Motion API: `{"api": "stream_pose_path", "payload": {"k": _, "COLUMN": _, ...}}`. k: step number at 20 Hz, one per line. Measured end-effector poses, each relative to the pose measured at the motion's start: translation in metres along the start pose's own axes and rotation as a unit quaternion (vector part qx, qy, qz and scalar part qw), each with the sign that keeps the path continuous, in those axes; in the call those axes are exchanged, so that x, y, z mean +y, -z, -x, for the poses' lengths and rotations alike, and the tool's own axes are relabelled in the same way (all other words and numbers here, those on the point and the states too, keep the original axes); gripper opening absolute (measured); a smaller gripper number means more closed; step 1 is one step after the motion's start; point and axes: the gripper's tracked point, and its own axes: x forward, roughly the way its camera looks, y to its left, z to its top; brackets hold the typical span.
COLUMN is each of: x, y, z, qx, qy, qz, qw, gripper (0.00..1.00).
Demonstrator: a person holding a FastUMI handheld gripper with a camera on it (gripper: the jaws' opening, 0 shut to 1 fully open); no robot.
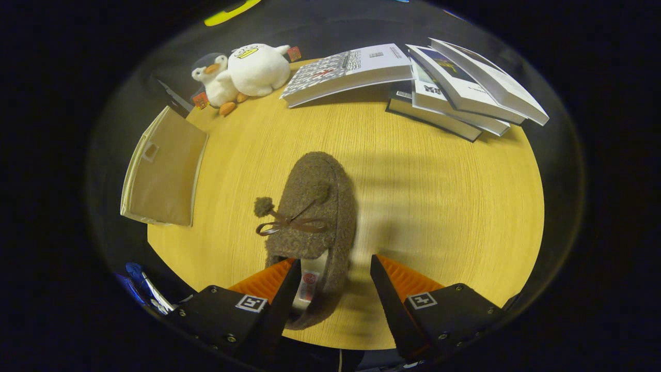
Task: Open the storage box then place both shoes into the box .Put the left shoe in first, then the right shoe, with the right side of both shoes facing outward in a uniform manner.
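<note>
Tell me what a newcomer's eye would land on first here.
The fuzzy brown shoe lies mid-table, its heel end between the open fingers of the hand-held gripper, against the left one. Beyond it, at the table's far edge, sit two white plush toys and a spread of books; the beige storage box stands left of the shoe.

Heel end of brown fuzzy shoe (315, 217) lying partly hidden behind left finger (273, 289); opening w/ inner label mostly covered too. Right side of shoe smearing into blur, edge not readable. Gripper (334, 281) standing spread, fingers apart; contact betw. left finger & shoe impossible to tell. Storage box (162, 170) hanging off table (439, 206) edge, far wall fading into dark. Lower books in stack (454, 98) buried under upper ones. Small objs near left finger base (147, 292) too dim & small to ID.
</note>
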Motion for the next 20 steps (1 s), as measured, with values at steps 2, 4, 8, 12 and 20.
{"api": "stream_pose_path", "payload": {"k": 2, "x": -0.004, "y": -0.008, "z": -0.013, "qx": -0.005, "qy": 0.004, "qz": 0.001, "qw": 1.000, "gripper": 0.84}}
{"api": "stream_pose_path", "payload": {"k": 4, "x": -0.006, "y": -0.006, "z": -0.024, "qx": 0.005, "qy": -0.005, "qz": -0.006, "qw": 1.000, "gripper": 0.70}}
{"api": "stream_pose_path", "payload": {"k": 8, "x": -0.004, "y": -0.006, "z": -0.011, "qx": 0.005, "qy": 0.011, "qz": -0.006, "qw": 1.000, "gripper": 0.06}}
{"api": "stream_pose_path", "payload": {"k": 12, "x": -0.005, "y": -0.010, "z": -0.004, "qx": 0.000, "qy": 0.014, "qz": -0.019, "qw": 1.000, "gripper": 0.00}}
{"api": "stream_pose_path", "payload": {"k": 20, "x": 0.037, "y": -0.059, "z": 0.064, "qx": -0.050, "qy": -0.008, "qz": -0.013, "qw": 0.999, "gripper": 0.00}}
